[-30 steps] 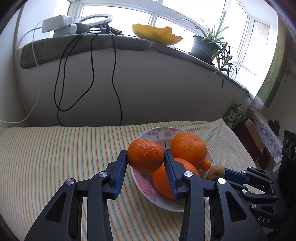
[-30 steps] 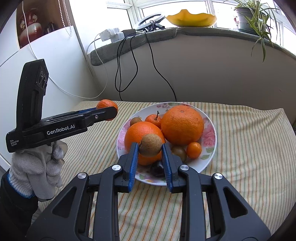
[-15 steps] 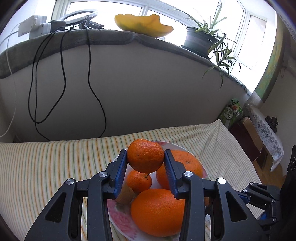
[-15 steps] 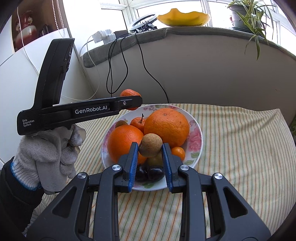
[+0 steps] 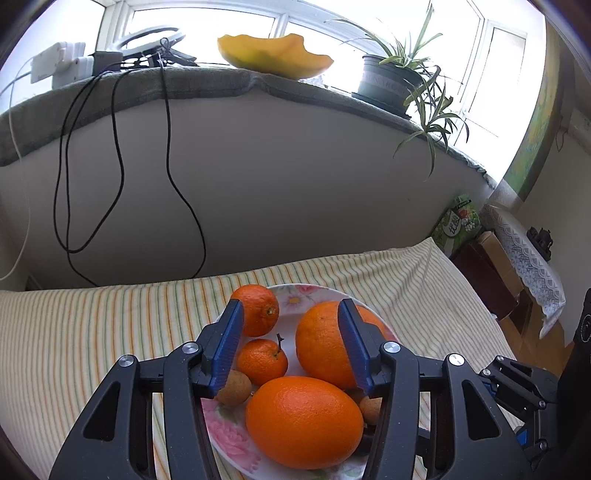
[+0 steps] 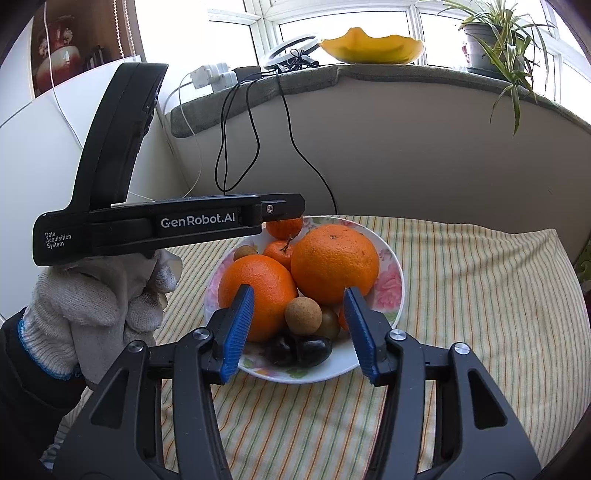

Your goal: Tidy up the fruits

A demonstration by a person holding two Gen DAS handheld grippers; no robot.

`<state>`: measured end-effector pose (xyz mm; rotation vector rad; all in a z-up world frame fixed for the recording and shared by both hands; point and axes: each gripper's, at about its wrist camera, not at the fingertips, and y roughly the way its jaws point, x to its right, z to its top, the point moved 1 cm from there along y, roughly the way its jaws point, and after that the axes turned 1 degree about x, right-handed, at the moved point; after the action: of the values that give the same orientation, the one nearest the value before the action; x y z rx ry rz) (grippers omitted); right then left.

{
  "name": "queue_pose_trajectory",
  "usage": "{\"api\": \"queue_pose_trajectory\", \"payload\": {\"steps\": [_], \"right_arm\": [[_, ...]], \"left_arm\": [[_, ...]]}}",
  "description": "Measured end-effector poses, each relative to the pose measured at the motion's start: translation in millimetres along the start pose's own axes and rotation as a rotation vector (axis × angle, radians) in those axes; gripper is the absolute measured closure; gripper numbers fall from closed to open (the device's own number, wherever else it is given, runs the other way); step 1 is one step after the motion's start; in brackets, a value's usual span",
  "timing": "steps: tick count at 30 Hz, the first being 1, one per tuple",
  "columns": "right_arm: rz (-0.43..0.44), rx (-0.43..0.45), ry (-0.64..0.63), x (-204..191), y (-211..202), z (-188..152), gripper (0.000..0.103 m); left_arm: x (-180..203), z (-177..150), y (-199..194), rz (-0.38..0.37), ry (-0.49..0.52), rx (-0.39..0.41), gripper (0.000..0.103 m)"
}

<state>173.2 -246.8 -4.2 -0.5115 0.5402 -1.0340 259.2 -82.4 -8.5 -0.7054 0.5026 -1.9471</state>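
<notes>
Left gripper (image 5: 290, 347) and right gripper (image 6: 299, 330), jaws apart and empty, over flowered plate (image 6: 391, 280); mandarin (image 5: 256, 310) at plate's far edge, brown longan (image 6: 303, 315) amid oranges.

Right gripper (image 6: 299, 328): hanging over the near edge of the plate, its blue pads standing wide apart and gripping nothing.
Left gripper (image 6: 284, 210): reaching in from the left in a gloved hand (image 6: 92, 306), its tip lying over the far rim of the plate; whether it is parted is not showing.
Plate (image 6: 391, 280): floral, sitting on the striped cloth (image 6: 480, 314).
Fruit: two large oranges (image 6: 334, 264) lying side by side, two mandarins (image 6: 279, 253) sitting behind them, a brown longan (image 6: 303, 315) resting in front, dark plums (image 6: 297, 349) lying at the near rim.
Windowsill: a yellow bowl (image 6: 371, 46) and a potted plant (image 6: 498, 33) standing there.
</notes>
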Motion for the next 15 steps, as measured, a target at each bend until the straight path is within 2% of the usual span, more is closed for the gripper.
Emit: {"api": "queue_pose_trajectory", "payload": {"steps": [15], "right_arm": [[-0.004, 0.003, 0.0, -6, -10, -5, 0.05]], "left_arm": [[5, -10, -30, 0.026, 0.015, 0.035, 0.051]]}}
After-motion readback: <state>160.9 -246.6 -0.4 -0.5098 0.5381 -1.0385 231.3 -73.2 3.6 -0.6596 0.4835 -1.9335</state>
